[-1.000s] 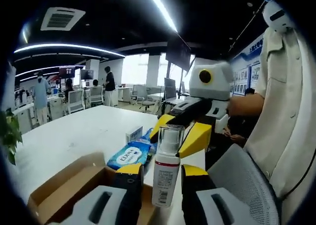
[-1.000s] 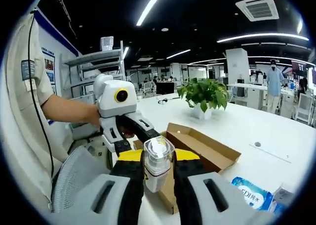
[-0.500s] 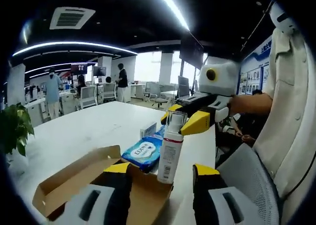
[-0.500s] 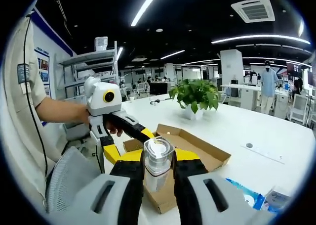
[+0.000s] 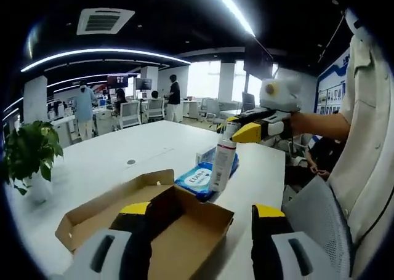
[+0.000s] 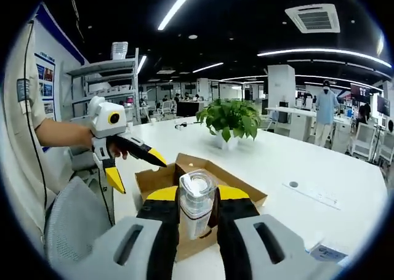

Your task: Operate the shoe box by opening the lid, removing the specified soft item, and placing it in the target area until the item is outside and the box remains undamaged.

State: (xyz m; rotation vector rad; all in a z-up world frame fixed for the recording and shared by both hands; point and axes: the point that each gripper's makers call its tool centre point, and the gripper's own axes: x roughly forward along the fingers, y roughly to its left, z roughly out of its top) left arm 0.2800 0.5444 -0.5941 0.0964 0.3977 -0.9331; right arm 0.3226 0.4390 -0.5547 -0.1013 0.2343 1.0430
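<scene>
The open brown cardboard shoe box [image 5: 184, 231] lies on the white table [image 5: 117, 163], flaps out, its inside not shown. My left gripper [image 5: 203, 221] hangs open above the box's near edge, nothing between its black-and-yellow fingers. A white bottle with a clear cap [image 5: 221, 163] is held upright beyond the box, my right gripper [image 5: 237, 127] shut on its top. In the right gripper view the bottle [image 6: 197, 191] stands between the closed fingers of my right gripper [image 6: 197, 201], over the box [image 6: 246, 192]. My left gripper [image 6: 141, 175] is open to the left there.
A blue wipes pack [image 5: 198, 179] lies just past the box. A potted plant [image 6: 231, 117] stands farther along the table. A grey office chair [image 6: 68, 224] and the person's arm and torso are at the table's edge. Desks and people fill the room behind.
My left gripper has opened off the bottle and drawn back from it. The right gripper keeps the bottle and now stands farther from the left one.
</scene>
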